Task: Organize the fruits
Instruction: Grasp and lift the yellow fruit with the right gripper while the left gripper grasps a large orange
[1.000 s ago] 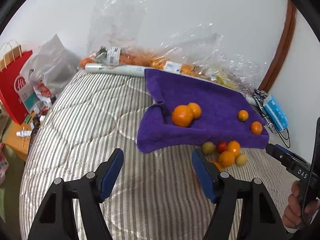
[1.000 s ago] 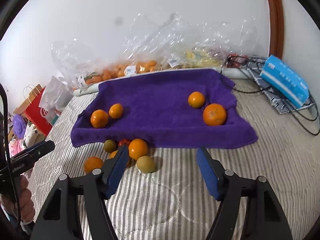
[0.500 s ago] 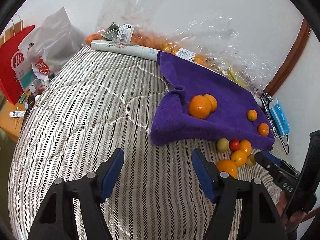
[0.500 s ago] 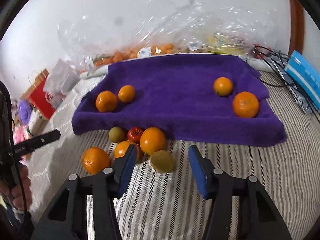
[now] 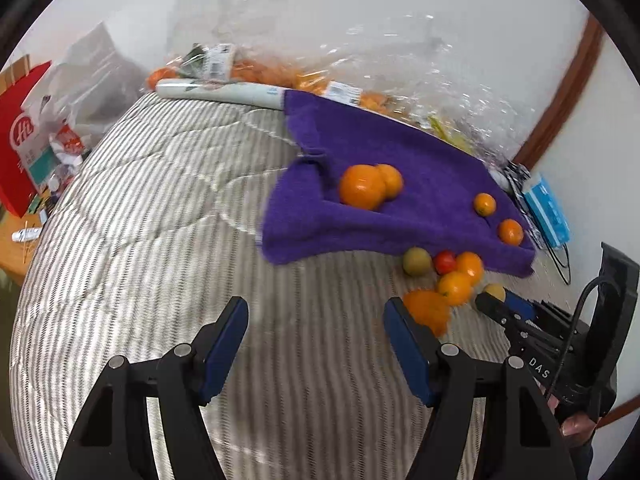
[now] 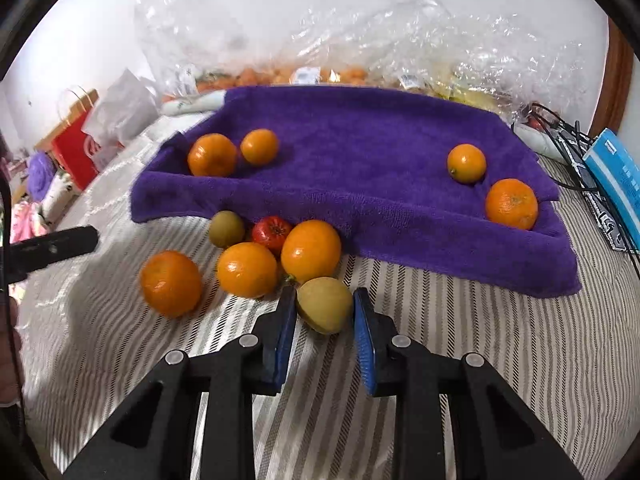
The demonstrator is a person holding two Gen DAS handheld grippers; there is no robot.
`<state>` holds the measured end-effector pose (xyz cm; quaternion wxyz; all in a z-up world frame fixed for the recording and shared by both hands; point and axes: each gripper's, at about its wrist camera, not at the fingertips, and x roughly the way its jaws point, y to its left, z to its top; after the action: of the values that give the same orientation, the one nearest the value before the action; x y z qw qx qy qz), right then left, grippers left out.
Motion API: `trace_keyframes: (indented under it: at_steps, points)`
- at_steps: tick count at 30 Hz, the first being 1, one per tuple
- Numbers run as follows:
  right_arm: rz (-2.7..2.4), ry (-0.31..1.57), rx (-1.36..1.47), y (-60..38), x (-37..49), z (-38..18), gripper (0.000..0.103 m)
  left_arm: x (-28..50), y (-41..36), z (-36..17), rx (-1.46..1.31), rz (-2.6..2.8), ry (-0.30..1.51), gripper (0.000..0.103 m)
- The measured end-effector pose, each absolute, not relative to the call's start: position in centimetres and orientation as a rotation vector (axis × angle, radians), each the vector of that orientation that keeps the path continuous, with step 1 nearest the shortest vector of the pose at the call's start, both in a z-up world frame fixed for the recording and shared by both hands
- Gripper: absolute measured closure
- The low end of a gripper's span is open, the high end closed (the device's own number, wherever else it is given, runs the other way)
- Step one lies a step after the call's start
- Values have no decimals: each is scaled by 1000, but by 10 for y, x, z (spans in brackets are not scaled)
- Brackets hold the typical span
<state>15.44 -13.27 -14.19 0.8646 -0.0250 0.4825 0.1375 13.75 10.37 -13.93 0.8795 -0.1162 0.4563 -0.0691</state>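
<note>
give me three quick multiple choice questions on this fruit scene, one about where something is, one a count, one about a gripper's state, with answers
1. Where is the red fruit?
A. on the purple towel
B. on the striped cover just in front of the towel
C. inside the red bag

2. How many orange fruits lie on the purple towel?
A. two
B. four
C. six

3. What is the right gripper doing?
A. closed on the yellow-green fruit
B. wide open over the towel
C. holding an orange fruit

Answers:
1. B: it sits among the loose fruit on the striped cover, against the towel's near edge.
2. B: one pair at the left end, another pair at the right end.
3. A: its blue pads press both sides of the yellow-green fruit, having just closed on it.
</note>
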Motion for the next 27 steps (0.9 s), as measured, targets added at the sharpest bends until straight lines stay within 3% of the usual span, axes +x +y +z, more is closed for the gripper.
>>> trace_keyframes:
  at_steps: [16,19,24,27]
  points:
    - [181,943,-35,-229,116,-115,75,149,16,-169,-121,-156,960,36]
    - [164,948,-22,-242,109,-118,75,148,9,-171,-79,-139,950,39]
    - [156,957,-8,-250,106,-125,75,146,-2,-172,21,-99,924,63]
    - [160,950,3,-248,105,-125,75,146,-1,-170,11,-98,925,63]
